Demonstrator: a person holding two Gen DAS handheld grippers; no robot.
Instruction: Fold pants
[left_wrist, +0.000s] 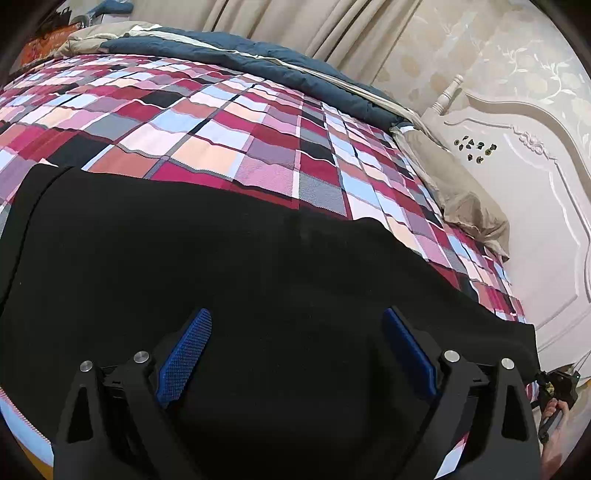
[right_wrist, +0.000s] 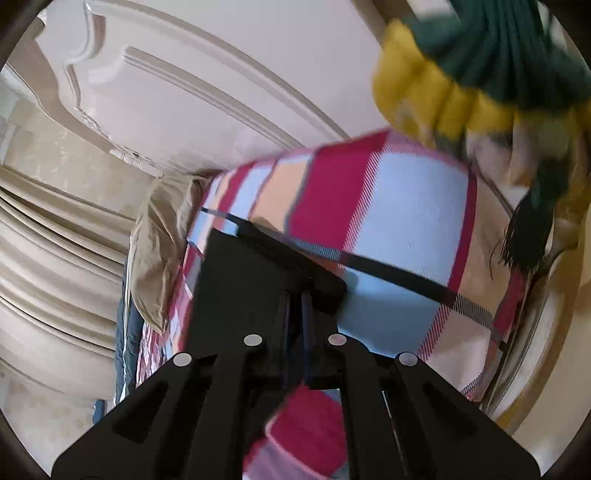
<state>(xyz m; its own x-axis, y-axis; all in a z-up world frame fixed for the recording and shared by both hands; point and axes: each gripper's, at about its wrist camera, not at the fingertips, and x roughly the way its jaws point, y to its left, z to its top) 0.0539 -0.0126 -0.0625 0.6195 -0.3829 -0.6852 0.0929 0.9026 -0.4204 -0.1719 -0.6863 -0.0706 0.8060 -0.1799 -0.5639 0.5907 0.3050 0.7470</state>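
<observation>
Black pants (left_wrist: 221, 266) lie spread flat across the near part of a plaid bedsheet (left_wrist: 221, 122). My left gripper (left_wrist: 297, 317) hovers over them, its blue pads (left_wrist: 184, 354) wide apart and nothing pinched between them. In the right wrist view, my right gripper (right_wrist: 295, 302) has its jaws together on a corner of the black pants (right_wrist: 243, 273), which drapes over the fingers above the sheet (right_wrist: 406, 206). That picture is blurred by motion. The right gripper (left_wrist: 554, 384) and the hand holding it also show at the pants' right end in the left wrist view.
A beige pillow (left_wrist: 465, 195) lies against the white carved headboard (left_wrist: 535, 221). A dark blue quilt (left_wrist: 229, 48) runs along the bed's far side before beige curtains (left_wrist: 295, 22). Yellow and green fabric (right_wrist: 461, 74) hangs at the upper right of the right wrist view.
</observation>
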